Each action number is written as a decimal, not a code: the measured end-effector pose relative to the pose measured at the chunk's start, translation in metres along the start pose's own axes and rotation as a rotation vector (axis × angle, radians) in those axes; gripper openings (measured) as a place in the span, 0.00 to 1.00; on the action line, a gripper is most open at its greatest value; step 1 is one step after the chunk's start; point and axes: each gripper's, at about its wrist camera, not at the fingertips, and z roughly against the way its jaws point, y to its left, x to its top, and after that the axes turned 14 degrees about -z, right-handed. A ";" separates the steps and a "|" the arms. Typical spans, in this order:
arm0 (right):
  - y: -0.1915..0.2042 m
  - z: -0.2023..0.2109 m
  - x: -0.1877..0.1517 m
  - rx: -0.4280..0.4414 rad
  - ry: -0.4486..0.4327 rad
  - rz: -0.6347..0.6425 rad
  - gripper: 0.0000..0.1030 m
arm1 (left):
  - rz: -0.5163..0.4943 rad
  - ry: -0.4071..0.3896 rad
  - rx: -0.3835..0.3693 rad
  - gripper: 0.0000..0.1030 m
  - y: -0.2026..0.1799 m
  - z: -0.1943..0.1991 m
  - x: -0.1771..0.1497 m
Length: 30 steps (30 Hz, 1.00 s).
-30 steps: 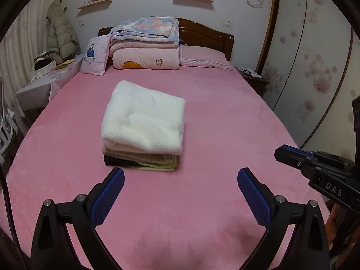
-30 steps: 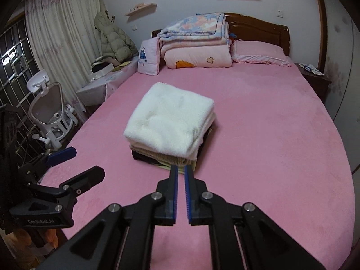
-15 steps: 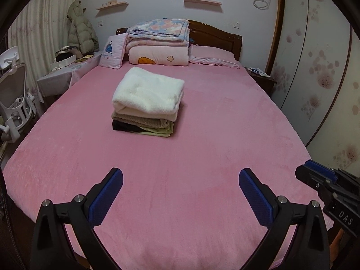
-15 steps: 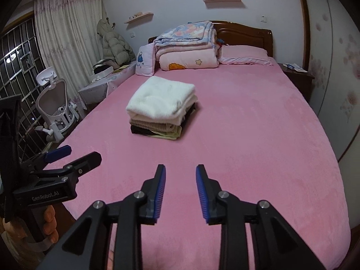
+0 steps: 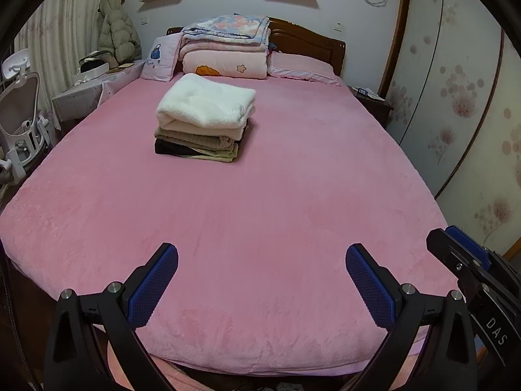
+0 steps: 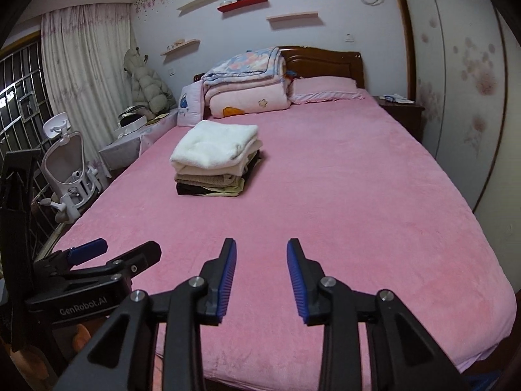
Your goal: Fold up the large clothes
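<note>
Item: stack [image 5: 205, 120] of folded clothes, white piece on top, on the bed [image 5: 293, 195]. Location: well ahead of both jaw pairs, slightly left of centre.
Left gripper [image 5: 262, 280]: jaws wide apart, empty, over the bed's near edge.
Right gripper [image 6: 261, 272]: jaws now parted (nearly together a second ago), empty.
Change: both grippers have drawn back; the stack sits farther off than before.
Reading: the stack looks finished and released; nothing unfolded is in view.
</note>
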 end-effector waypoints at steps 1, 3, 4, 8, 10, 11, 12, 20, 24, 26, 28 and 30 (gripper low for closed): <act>0.001 0.002 -0.003 -0.005 -0.004 0.006 0.36 | -0.005 -0.003 -0.001 0.99 -0.001 0.001 -0.002; 0.001 0.005 -0.009 -0.011 -0.006 0.013 0.36 | -0.012 -0.003 0.008 0.99 -0.003 0.002 -0.004; 0.001 0.005 -0.010 -0.011 -0.005 0.015 0.36 | -0.014 -0.005 0.009 0.99 -0.002 0.001 -0.002; 0.002 0.002 -0.013 -0.010 0.005 0.013 0.36 | -0.042 -0.009 0.025 0.99 -0.006 0.002 -0.001; 0.003 -0.001 -0.014 -0.010 0.010 0.017 0.36 | -0.048 -0.018 0.038 0.99 -0.007 0.004 -0.002; 0.004 -0.004 -0.014 -0.009 0.018 0.017 0.36 | -0.052 -0.020 0.047 0.99 -0.008 0.004 -0.001; 0.004 -0.005 -0.015 -0.006 0.022 0.017 0.36 | -0.054 -0.021 0.055 0.99 -0.008 0.004 -0.001; 0.005 -0.010 -0.016 -0.017 0.029 0.027 0.37 | -0.040 -0.005 0.044 0.99 -0.004 0.001 0.000; 0.005 -0.011 -0.015 -0.016 0.034 0.023 0.37 | -0.037 -0.003 0.044 0.99 -0.005 0.000 0.001; 0.006 -0.012 -0.016 -0.015 0.038 0.020 0.37 | -0.041 -0.003 0.049 0.99 -0.006 0.001 0.000; 0.006 -0.012 -0.016 -0.017 0.042 0.019 0.36 | -0.042 -0.003 0.053 0.99 -0.007 0.001 -0.001; 0.006 -0.013 -0.017 -0.017 0.044 0.016 0.36 | -0.038 -0.001 0.051 0.99 -0.006 0.001 0.000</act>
